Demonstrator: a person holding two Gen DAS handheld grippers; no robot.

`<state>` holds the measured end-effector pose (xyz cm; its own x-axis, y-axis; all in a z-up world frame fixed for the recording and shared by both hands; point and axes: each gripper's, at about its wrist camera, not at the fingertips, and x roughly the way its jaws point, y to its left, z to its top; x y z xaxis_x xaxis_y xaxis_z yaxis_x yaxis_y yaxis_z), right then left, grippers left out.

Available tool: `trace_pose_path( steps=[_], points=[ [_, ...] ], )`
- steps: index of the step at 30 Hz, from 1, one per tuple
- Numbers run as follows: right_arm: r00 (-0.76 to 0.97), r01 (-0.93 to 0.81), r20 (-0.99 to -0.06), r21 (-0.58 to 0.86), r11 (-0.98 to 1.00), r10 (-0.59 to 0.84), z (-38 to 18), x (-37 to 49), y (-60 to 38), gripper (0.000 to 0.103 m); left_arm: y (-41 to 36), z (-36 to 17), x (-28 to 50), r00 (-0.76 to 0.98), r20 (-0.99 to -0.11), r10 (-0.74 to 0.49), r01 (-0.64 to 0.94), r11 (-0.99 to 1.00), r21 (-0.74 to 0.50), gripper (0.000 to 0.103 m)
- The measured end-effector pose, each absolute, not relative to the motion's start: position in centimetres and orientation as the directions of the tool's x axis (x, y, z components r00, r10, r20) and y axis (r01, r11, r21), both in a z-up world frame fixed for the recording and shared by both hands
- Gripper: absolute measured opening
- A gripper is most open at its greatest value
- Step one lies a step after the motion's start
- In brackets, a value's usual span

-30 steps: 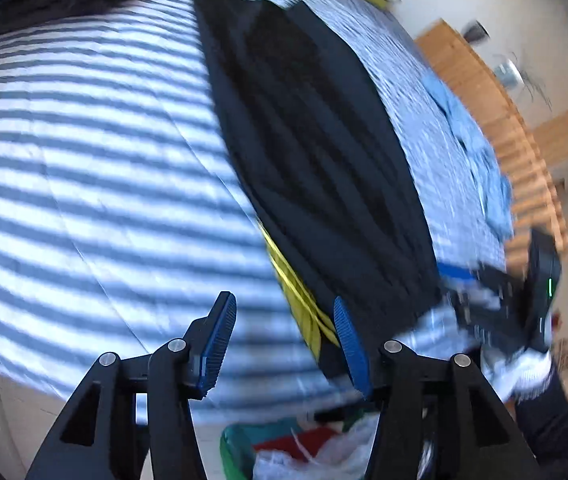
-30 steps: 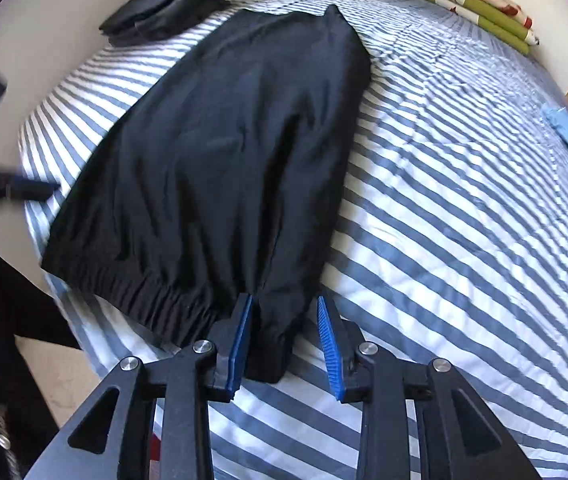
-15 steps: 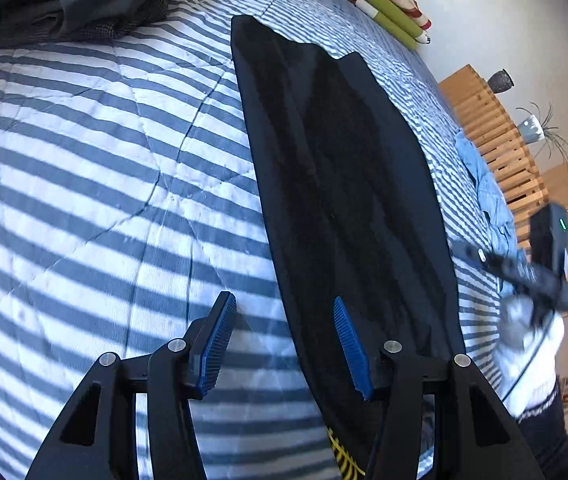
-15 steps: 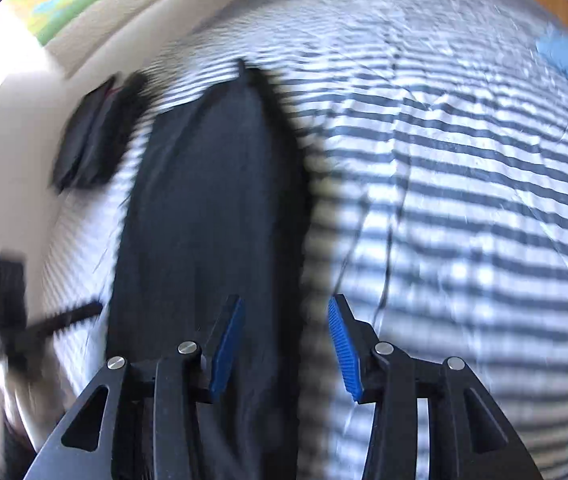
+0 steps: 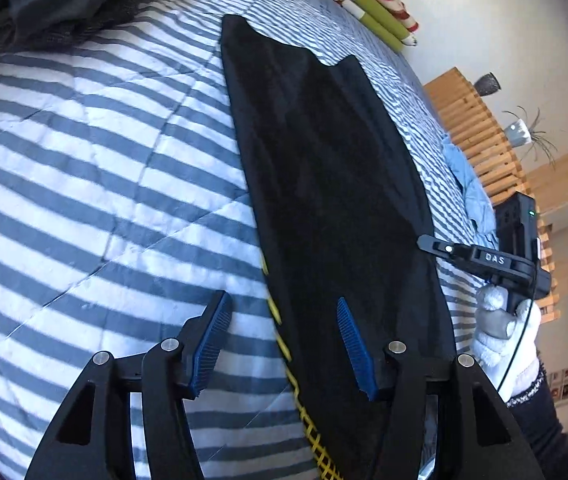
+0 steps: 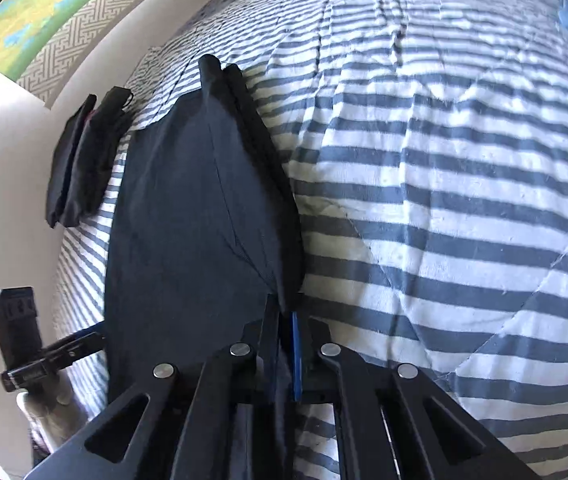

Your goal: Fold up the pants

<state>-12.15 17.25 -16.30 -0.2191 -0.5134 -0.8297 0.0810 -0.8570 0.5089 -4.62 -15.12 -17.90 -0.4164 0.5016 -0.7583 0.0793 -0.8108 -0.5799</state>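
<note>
Sunlit striped bed [image 5: 83, 152], white wall [image 5: 484, 20], slatted wooden headboard [image 5: 472, 124].

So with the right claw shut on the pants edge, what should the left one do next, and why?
Probably close the left claw on the pants edge running between its open jaws. The right claw already pinches its side, so a matching grip would let both lift the cloth off the striped bedspread.

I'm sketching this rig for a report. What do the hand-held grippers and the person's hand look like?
Both hand-held grippers, left and right, have black angular frames, silver rivets and blue ribbed pads. The right one reads "DAS", shows a green light and trails a thin cable. The hand wears a white glove and dark sleeve.
</note>
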Motion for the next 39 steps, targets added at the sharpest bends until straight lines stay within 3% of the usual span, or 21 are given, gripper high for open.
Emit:
trace_pose_path(
  steps=[7,10,11,12,26,32,39],
  points=[
    [-0.193,0.084,-0.811,0.547,-0.833,-0.552,-16.9,-12.9,17.3,0.007,-13.8,-18.1,-5.6,-0.406,-0.729,0.551,0.037,-0.787,-0.616,0.053],
    [-0.184,0.098,-0.805,0.555,-0.826,-0.564,-17.0,-13.1,17.2,0.007,-13.1,-18.1,-5.8,-0.394,-0.748,0.534,0.033,-0.805,-0.592,0.031],
    [-0.18,0.094,-0.798,0.568,-0.818,-0.575,-17.1,-13.2,17.2,0.007,-13.1,-18.5,-6.0,-0.378,-0.757,0.533,0.05,-0.805,-0.592,0.012],
    [-0.18,0.089,-0.791,0.579,-0.811,-0.584,-17.2,-13.3,17.3,0.007,-13.3,-18.9,-5.9,-0.359,-0.747,0.56,0.065,-0.783,-0.618,0.005],
    [-0.273,0.113,-0.677,0.683,-0.722,-0.684,-14.3,-11.7,19.1,0.004,-13.6,-13.9,-3.9,-0.46,-0.653,0.602,-0.021,-0.742,-0.67,0.003],
    [-0.327,0.139,-0.611,0.723,-0.677,-0.721,-10.4,-10.1,20.3,0.004,-13.8,-7.8,-1.1,-0.565,-0.604,0.563,-0.102,-0.773,-0.626,0.003],
    [-0.396,0.262,-0.522,0.723,-0.639,-0.755,-1.8,-5.1,21.3,0.004,-13.5,1.6,3.5,-0.654,-0.522,0.547,-0.182,-0.784,-0.594,0.003]
  ],
)
